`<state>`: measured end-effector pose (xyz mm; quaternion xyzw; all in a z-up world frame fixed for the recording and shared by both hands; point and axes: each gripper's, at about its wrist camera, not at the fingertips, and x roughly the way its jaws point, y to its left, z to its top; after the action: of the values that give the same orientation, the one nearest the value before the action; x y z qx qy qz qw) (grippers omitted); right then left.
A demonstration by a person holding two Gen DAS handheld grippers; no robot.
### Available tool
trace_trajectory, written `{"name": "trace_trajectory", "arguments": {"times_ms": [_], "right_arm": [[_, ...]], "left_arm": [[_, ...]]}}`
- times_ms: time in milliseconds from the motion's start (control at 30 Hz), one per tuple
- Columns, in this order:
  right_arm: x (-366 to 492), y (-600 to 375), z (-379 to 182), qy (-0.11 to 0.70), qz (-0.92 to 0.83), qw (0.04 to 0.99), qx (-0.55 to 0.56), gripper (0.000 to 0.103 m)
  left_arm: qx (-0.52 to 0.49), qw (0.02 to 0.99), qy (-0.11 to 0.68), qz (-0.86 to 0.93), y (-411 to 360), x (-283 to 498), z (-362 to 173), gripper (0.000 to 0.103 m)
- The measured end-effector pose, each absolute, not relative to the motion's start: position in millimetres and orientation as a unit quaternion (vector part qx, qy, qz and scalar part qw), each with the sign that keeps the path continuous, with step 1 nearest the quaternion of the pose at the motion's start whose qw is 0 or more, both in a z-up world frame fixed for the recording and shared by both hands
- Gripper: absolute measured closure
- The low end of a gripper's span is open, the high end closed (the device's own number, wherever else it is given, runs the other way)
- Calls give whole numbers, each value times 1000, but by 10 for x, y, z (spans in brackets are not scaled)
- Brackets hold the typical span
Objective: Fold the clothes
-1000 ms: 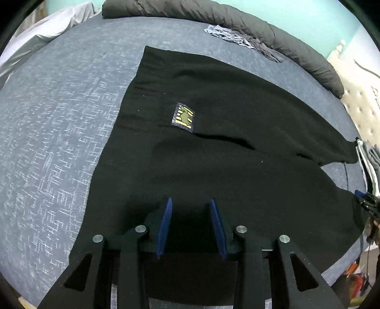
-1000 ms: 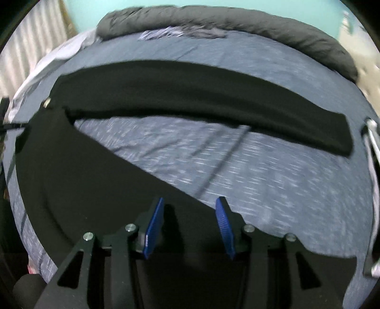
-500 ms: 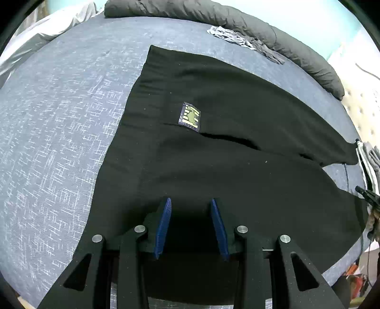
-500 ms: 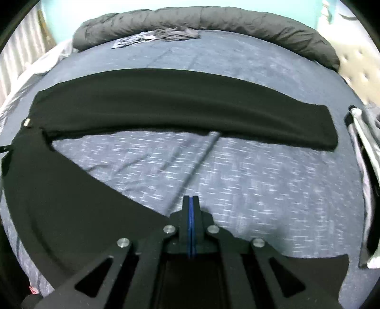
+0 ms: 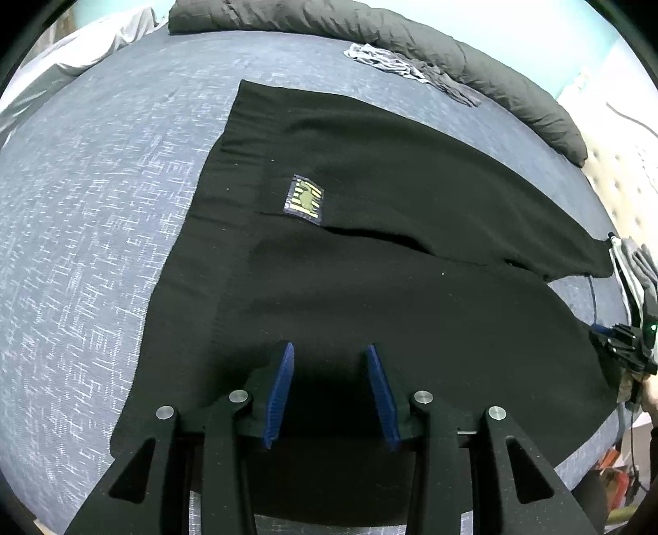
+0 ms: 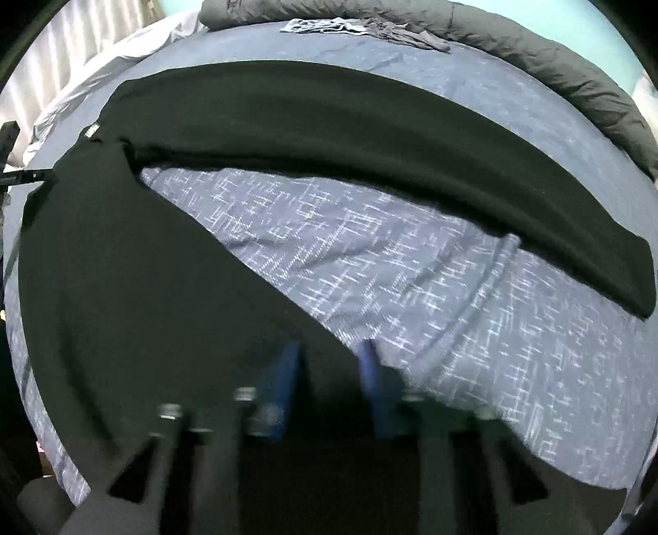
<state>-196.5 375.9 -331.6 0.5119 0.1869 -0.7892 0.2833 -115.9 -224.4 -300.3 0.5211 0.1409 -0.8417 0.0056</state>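
Black trousers (image 5: 370, 288) flat on bed (image 5: 103, 247), legs spread in V. Left tool (image 5: 329, 391) released, hovering over waistband. Right tool (image 6: 329, 391) just snapped shut, now reopening over near leg, empty; grasp pending.

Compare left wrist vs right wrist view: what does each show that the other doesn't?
Left wrist only: the waistband end of the black fabric trousers laid flat, and the right tool at the near leg's hem.

Right wrist only: the wedge of bare blue patterned bedsheet between the two spread legs, and pale rumpled bedding at far left. The right tool's jaws, blurred, have just been opening, with the near leg's edge between them.

Both: trousers, sheet, the yellow-and-blue woven label, the dark grey rolled duvet, the small grey crumpled garment.
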Motion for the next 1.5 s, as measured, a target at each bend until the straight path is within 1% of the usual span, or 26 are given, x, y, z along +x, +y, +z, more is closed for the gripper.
{"name": "trace_trajectory", "arguments": {"times_ms": [33,233,400,633,700,733,767,867,933,1000,1033,1133,1200,1367,1400,1500], "right_arm": [[-1964,3744,-3312,191,-791,280,510,99],[-1923,3724,-3211,198,-800,281,493,101],[-1999,3735,-3082,181,-819,262,477,101],[-2163,3753,-3398,168,-803,216,530,101],[-2176,3781,-3386,151,-809,208,529,98],[-2179,3804,-3362,145,-813,202,527,95],[-2176,3823,-3344,142,-815,198,526,92],[-2121,3916,-3255,136,-828,182,513,87],[-2032,4072,-3173,106,-840,175,503,83],[-1916,4315,-3101,66,-850,166,496,66],[-1856,4478,-3068,48,-851,163,496,64],[-1620,4918,-3018,5,-859,136,493,63],[-1498,5184,-2971,-14,-863,117,491,60],[-1170,6083,-2900,-83,-864,39,495,57],[-1119,6208,-2896,-91,-864,26,495,55],[-984,6497,-2909,-109,-863,-6,493,54]], "left_arm": [[521,5,141,-842,-2245,-1159,-3006,62],[520,5,147,-841,-2311,-1078,-3034,62],[520,9,152,-841,-2327,-1067,-3044,62],[515,19,152,-843,-2396,-1030,-2988,62],[511,24,153,-845,-2451,-1001,-2949,61],[509,26,155,-846,-2483,-988,-2934,59],[506,29,158,-847,-2517,-977,-2920,56],[501,39,171,-848,-2636,-937,-2900,53],[500,45,180,-846,-2711,-895,-2892,50],[504,53,185,-842,-2775,-828,-2905,49],[505,58,189,-840,-2816,-777,-2915,49],[507,68,206,-834,-2940,-617,-2943,48],[507,74,218,-831,-3010,-516,-2949,48],[508,82,230,-826,-3061,-336,-2955,48],[509,82,230,-825,-3056,-317,-2954,48],[509,83,233,-825,-3041,-265,-2952,48]]}}
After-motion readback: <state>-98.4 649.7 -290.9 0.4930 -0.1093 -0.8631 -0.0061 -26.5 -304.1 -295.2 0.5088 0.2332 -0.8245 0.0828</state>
